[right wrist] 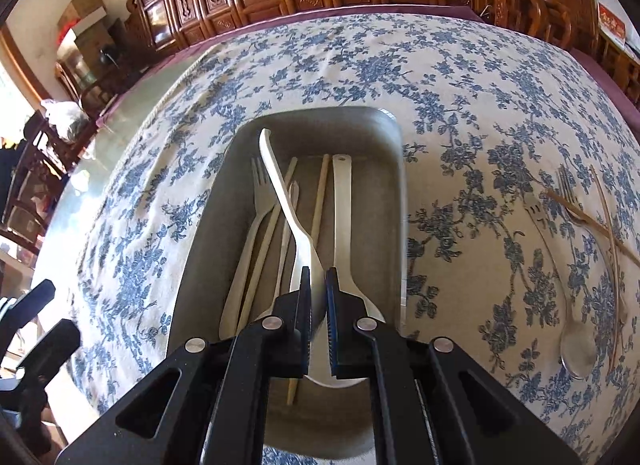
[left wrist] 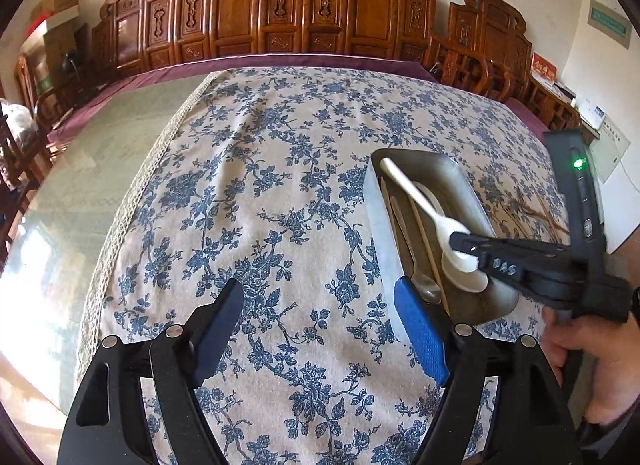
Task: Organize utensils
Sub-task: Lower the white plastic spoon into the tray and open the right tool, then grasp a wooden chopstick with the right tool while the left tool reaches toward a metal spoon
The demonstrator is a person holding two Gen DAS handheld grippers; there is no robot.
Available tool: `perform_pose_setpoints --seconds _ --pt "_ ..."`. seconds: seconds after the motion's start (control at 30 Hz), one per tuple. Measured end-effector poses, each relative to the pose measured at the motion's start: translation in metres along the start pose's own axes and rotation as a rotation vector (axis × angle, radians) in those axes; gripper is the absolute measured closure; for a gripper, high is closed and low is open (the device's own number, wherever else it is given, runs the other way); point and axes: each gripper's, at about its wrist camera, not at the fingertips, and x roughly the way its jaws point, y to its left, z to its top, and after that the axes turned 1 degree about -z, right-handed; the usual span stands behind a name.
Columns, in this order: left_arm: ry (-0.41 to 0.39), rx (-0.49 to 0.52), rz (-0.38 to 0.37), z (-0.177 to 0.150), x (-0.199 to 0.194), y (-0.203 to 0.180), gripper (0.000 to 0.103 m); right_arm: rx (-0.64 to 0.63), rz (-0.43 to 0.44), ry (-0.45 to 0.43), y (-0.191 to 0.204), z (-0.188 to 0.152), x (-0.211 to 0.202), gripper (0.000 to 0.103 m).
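A big round table was covered by a cream cloth printed with blue flowers, with carved brown wooden chairs lined up along the wall behind it. A grey rectangular metal tray was sat on the cloth, roughly mid-table. Inside the tray, a pale fork, 2 pale chopsticks and a long white plastic ladle-type spoon were laid lengthwise. A second white plastic spoon was held tilted over that pile, pinched at its bowl end by the right gripper, whose jaws were clamped on it with the handle pointed away. The left gripper was parked low over bare cloth just beside the tray's near corner, jaws spread wide, nothing held. Out on the cloth to the tray's right, 2 metal forks, a metal spoon and 2 brown wooden chopsticks were left in a loose crossed heap.
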Motion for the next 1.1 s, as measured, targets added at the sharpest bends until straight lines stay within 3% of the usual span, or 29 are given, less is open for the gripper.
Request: perform_pose_setpoints --seconds 0.57,0.73,1.1 --pt "-0.005 0.012 0.002 0.001 -0.002 -0.003 0.029 -0.113 0.136 -0.03 0.019 -0.011 -0.016 0.089" --pt "-0.005 0.018 0.002 0.0 -0.001 -0.006 0.029 -0.152 0.124 -0.053 0.019 -0.013 -0.027 0.083" --pt "-0.039 0.038 -0.012 0.005 -0.014 -0.025 0.029 -0.189 0.107 -0.138 -0.014 -0.02 -0.068 0.083"
